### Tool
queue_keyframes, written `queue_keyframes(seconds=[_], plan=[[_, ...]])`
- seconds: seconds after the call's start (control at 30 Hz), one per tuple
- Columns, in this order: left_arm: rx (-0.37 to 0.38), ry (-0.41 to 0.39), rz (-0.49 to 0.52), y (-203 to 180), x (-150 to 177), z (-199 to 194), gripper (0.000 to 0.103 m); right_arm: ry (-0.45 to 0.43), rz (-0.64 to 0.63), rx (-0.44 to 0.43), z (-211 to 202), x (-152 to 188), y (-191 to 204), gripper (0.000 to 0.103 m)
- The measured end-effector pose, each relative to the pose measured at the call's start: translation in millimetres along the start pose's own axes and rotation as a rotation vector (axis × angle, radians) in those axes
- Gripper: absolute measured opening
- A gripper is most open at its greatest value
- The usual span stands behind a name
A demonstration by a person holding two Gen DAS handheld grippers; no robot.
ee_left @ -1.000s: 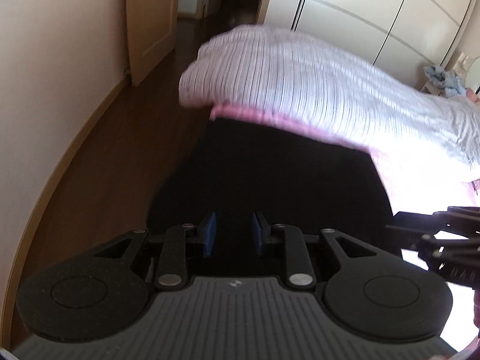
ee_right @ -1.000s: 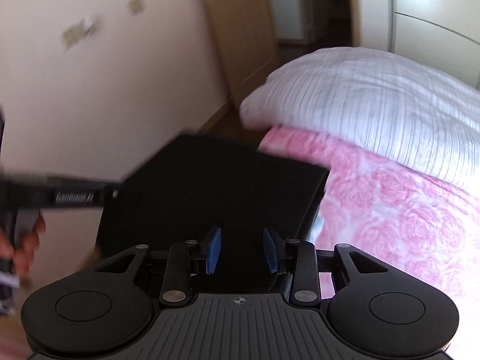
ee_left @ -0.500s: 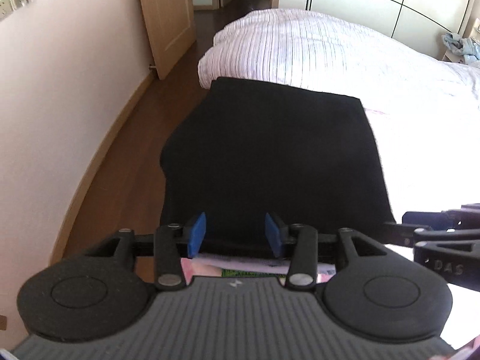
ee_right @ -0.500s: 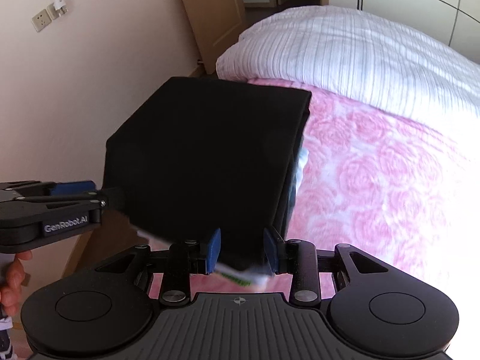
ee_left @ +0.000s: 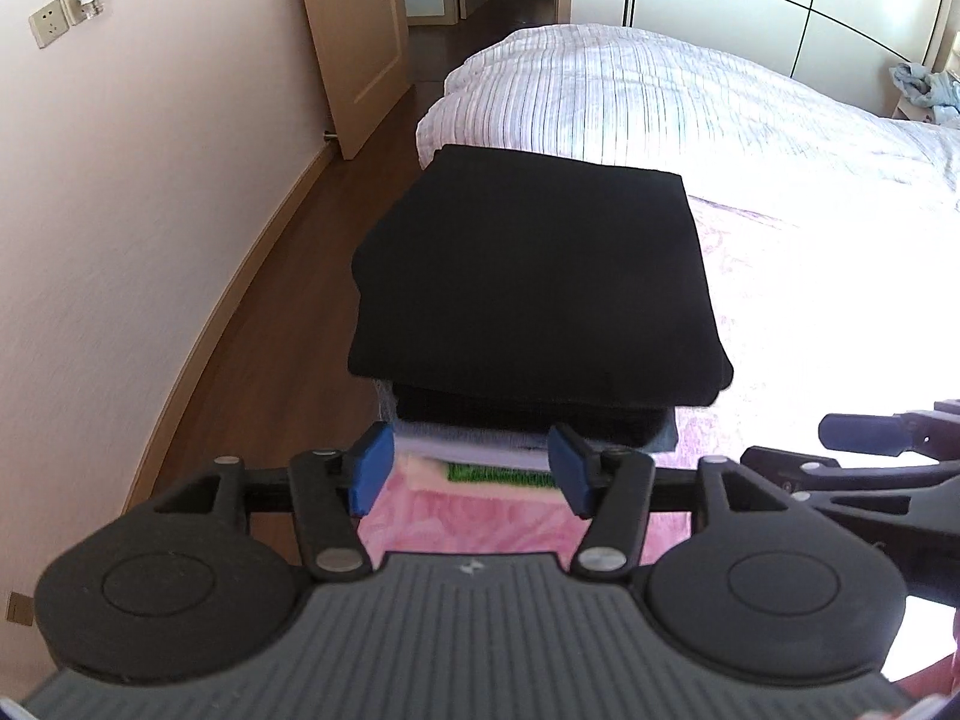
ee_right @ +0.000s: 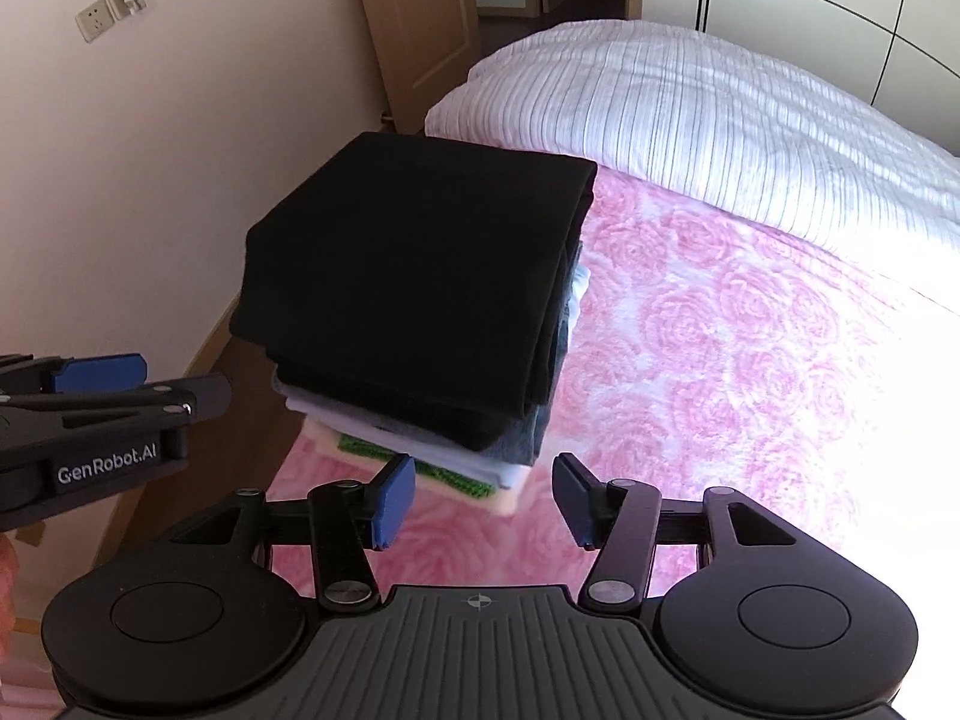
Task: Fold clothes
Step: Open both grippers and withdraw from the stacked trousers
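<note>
Left wrist: matte black folded garment [ee_left: 534, 276] square atop stack; both claws just spread wide, empty.

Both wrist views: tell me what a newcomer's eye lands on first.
A folded black garment tops a stack of folded clothes at the near corner of the rose-patterned pink bedspread. Both the left gripper and right gripper hover open just before it, jaws freshly widened, holding nothing.
</note>
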State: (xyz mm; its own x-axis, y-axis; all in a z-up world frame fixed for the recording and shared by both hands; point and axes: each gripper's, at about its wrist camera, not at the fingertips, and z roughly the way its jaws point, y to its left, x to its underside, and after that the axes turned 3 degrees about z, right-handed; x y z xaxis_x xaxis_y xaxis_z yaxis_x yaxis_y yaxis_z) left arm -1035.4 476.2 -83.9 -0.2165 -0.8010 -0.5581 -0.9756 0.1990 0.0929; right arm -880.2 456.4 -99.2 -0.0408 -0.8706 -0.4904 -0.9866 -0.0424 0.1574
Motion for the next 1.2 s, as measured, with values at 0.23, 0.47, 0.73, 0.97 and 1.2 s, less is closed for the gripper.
queue_keyframes(seconds=[0.23, 0.47, 0.73, 0.97, 1.2], plan=[[0.001, -0.018, -0.026, -1, 14, -20, 0.058, -0.021, 0.007, 0.018, -24, 18, 3, 0.056], [-0.017, -0.044, -0.08, -1, 22, -34, 0.061, -0.073, -0.01, 0.011, -39, 26, 3, 0.056], [-0.089, -0.091, -0.05, -18, 28, -51, 0.062, -0.082, 0.01, -0.034, -56, 31, -12, 0.056], [-0.06, -0.082, -0.104, -37, 29, -60, 0.062, -0.078, -0.022, -0.065, -57, 26, -27, 0.056], [-0.132, -0.079, -0.197, -87, 30, -61, 0.061, -0.043, -0.097, -0.103, -55, 17, -65, 0.056]])
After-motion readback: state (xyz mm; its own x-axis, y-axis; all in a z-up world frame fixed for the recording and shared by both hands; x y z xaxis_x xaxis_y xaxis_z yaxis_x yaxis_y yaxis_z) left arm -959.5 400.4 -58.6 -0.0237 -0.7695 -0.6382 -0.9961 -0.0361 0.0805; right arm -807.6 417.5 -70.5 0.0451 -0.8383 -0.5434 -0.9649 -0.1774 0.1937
